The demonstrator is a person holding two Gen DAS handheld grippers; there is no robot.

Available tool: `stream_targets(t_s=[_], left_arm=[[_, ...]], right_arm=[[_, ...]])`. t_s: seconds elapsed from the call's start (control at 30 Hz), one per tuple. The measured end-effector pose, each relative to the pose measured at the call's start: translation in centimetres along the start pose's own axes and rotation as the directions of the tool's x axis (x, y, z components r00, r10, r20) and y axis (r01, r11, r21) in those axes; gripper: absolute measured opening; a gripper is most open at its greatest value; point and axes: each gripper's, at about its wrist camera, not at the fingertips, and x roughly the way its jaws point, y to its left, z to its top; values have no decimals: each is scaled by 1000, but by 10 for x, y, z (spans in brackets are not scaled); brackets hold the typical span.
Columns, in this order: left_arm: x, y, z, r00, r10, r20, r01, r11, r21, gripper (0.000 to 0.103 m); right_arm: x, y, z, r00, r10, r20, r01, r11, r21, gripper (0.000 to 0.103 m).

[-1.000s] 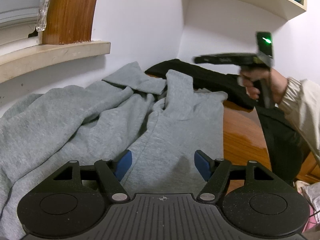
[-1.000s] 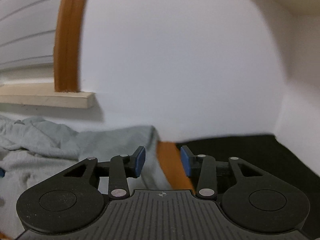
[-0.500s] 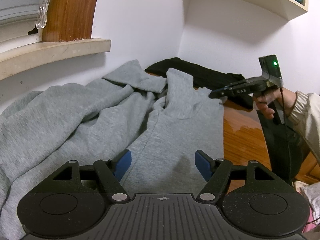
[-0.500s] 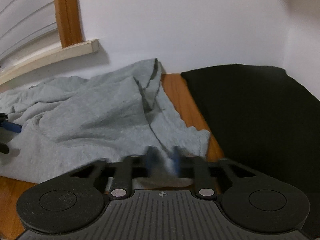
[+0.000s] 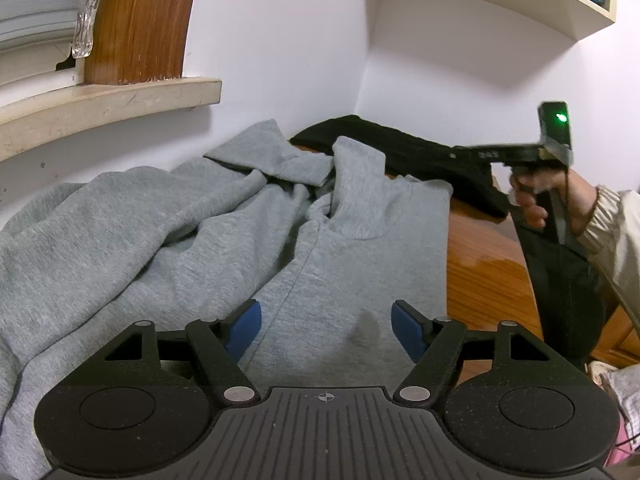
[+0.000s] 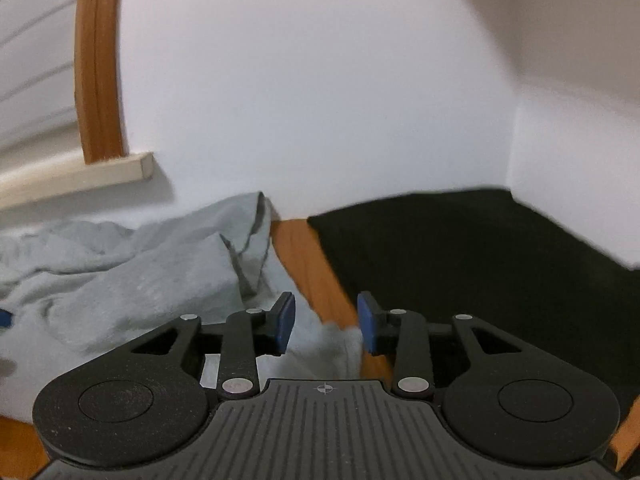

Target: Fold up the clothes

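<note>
The wooden tabletop (image 5: pixel 480 276) runs into the corner of the room, and most of it is covered by a grey sweatshirt (image 5: pixel 168 240) sprawled and rumpled, one sleeve flopped across the chest and the collar pointing toward the wall. Behind it lies a black garment (image 6: pixel 500 264), spread flatter. The grey one looks thick, soft fleece: limp, fairly light, not slippery, likely to sag and bunch when lifted, so I'd pinch it at a hem, cuff or shoulder seam. The left claw (image 5: pixel 326 326) hovers over the lower body with jaws wide apart. The right claw (image 6: pixel 326 322), also apart and empty, hangs above the sweatshirt's near edge.
</note>
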Motion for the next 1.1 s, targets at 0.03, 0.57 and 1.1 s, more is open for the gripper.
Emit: stream_targets(t_s=[0.03, 0.57, 1.1], left_arm=[[0, 0, 0, 1000, 0, 0, 0, 1000, 1, 75], [-2, 3, -1, 1000, -8, -3, 8, 1000, -8, 77], [1, 4, 0, 999, -17, -29, 17, 1000, -13, 79]], right_arm=[[-4, -5, -3, 1000, 3, -8, -3, 1000, 2, 35], [11, 1, -19, 971, -142, -191, 77, 948, -310, 1], [27, 58, -30, 991, 75, -110, -89, 988, -127, 36]])
